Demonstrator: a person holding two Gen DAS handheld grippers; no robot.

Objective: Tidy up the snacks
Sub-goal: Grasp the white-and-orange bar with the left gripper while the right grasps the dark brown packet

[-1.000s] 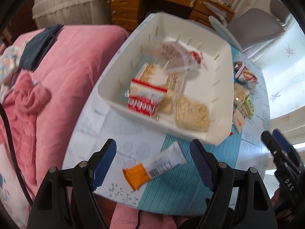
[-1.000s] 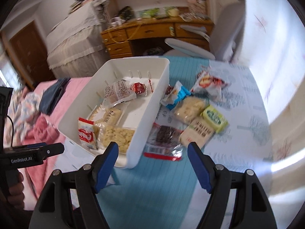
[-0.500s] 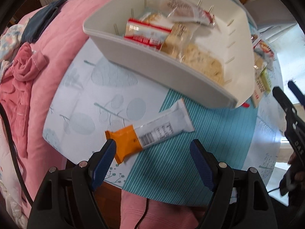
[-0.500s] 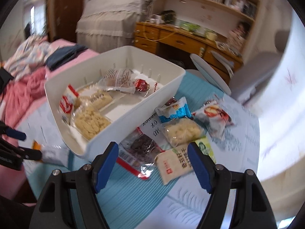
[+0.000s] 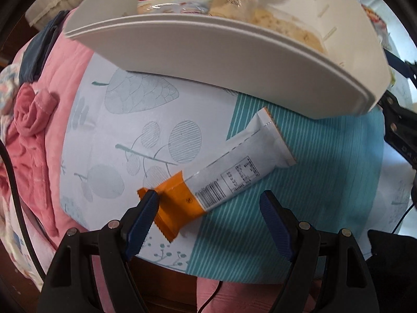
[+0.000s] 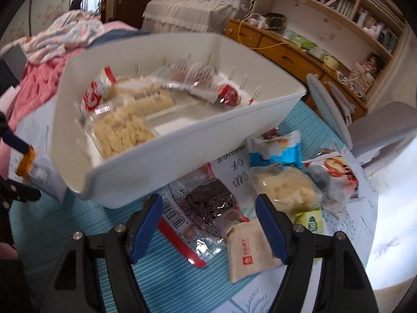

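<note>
An orange and white snack bar [image 5: 221, 180] lies on the table in front of the white bin [image 5: 234, 52]. My left gripper [image 5: 208, 208] is open, low over the bar's orange end, with the left fingertip [image 5: 146, 208] beside that end. The bin [image 6: 161, 161] holds several snack packs. My right gripper [image 6: 208, 214] is open over a dark chocolate snack pack [image 6: 208, 203] lying right of the bin. A beige pack [image 6: 250, 250], a yellow crisps pack [image 6: 284, 187], a blue pack [image 6: 276, 148] and a red and white pack [image 6: 336, 172] lie near it.
The round table has a teal and white cloth [image 5: 325, 182]. A pink bed [image 5: 34, 140] lies left of the table. A grey chair [image 6: 380, 130] and a wooden desk [image 6: 281, 47] stand behind. The table's near edge [image 5: 182, 266] is close under my left gripper.
My left gripper has dropped and closed in on the snack bar. My right gripper has moved lower and nearer the dark snack pack beside the bin.
</note>
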